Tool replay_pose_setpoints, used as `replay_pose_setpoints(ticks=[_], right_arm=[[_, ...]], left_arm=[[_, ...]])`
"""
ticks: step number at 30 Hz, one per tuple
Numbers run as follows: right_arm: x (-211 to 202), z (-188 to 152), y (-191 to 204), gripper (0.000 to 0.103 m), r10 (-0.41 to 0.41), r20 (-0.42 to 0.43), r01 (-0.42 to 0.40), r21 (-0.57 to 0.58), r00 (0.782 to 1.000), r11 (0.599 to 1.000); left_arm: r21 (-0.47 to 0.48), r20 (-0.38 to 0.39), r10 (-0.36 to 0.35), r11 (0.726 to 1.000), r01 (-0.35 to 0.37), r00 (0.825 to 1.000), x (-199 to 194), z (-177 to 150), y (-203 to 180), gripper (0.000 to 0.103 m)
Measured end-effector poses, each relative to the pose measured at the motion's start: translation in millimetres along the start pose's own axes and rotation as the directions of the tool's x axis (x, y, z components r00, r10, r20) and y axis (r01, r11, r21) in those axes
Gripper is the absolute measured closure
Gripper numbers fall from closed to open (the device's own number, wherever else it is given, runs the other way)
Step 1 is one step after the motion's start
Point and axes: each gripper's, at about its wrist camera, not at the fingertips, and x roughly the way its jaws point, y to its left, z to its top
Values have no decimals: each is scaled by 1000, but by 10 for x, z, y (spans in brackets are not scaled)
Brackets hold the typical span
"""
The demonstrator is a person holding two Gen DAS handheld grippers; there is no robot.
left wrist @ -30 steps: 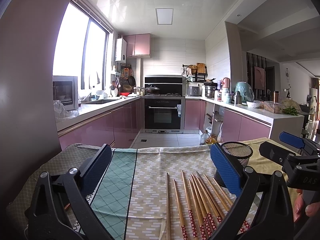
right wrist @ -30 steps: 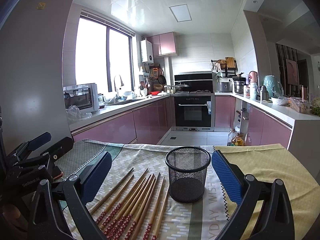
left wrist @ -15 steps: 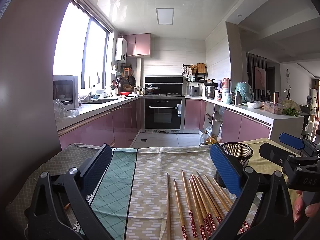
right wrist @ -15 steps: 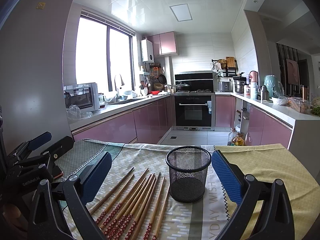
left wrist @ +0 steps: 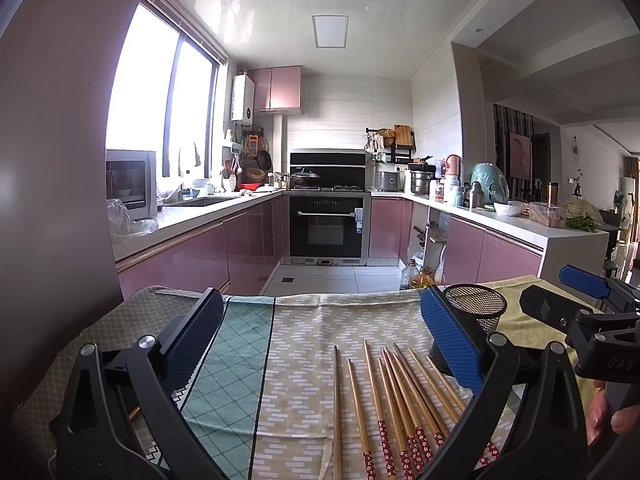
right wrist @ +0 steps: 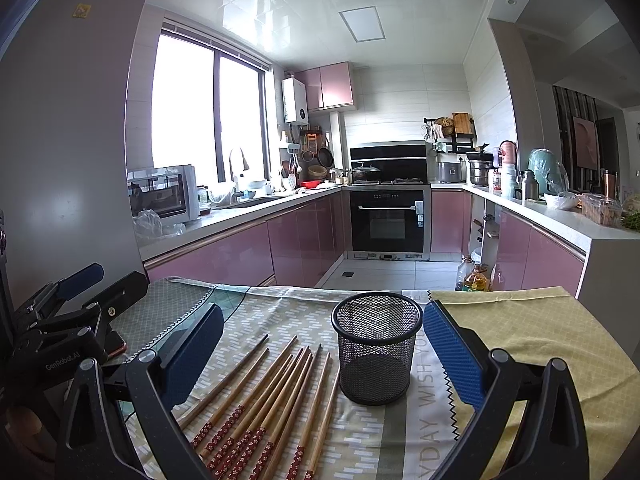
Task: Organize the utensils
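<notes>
1. Opening position here: both grippers hover over the table, and nothing has been picked up yet. By my read, the sorting has not started.
2. The left gripper (left wrist: 320,344) has its jaws spread wide and empty, blue pads well apart, with patterned tablecloth (left wrist: 296,332) showing between them.
3. The right gripper (right wrist: 320,352) is the same story: jaws released, gripping nothing. The black mesh cup (right wrist: 377,348) sits between its pads in that view, touching neither.
4. The wooden chopsticks (right wrist: 276,396) lie flat on the cloth in a loose fan just beside the cup, at about 8 o'clock from it in the right wrist view. Their red-patterned ends point toward the person, plain tips toward the kitchen.
5. In the left wrist view the same chopsticks (left wrist: 396,392) sit at 5 o'clock, with the cup (left wrist: 474,320) at 3 o'clock, partly hidden behind the right-hand pad.
6. The cup stands upright and looks empty, so every stick is still to go.
7. The next move, I'd judge, calls for one gripper to drop low over a stick, pads straddling it crosswise, and close.
8. The sticks are thin, flat on the cloth and crowded; taking an outer one looks easiest.
</notes>
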Motion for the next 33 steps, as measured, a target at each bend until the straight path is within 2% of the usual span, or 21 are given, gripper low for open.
replay_pose_setpoints(ticks=[25,29,33], right_arm=[[56,-35,-25,6,7,-36,-6,8,999,1000],[166,-83,-85,6,23,-121,-21,16,992,1000],[455,-259,-137,8,18,-309,-19,1,951,1000]], left_arm=[[-1,-40,5,1000,-5,999,59,-16,13,6],[9,-88,-2,1000,3,996,150,-47,48,6],[45,-197,17,999,-9,980,368,-154,114,6]])
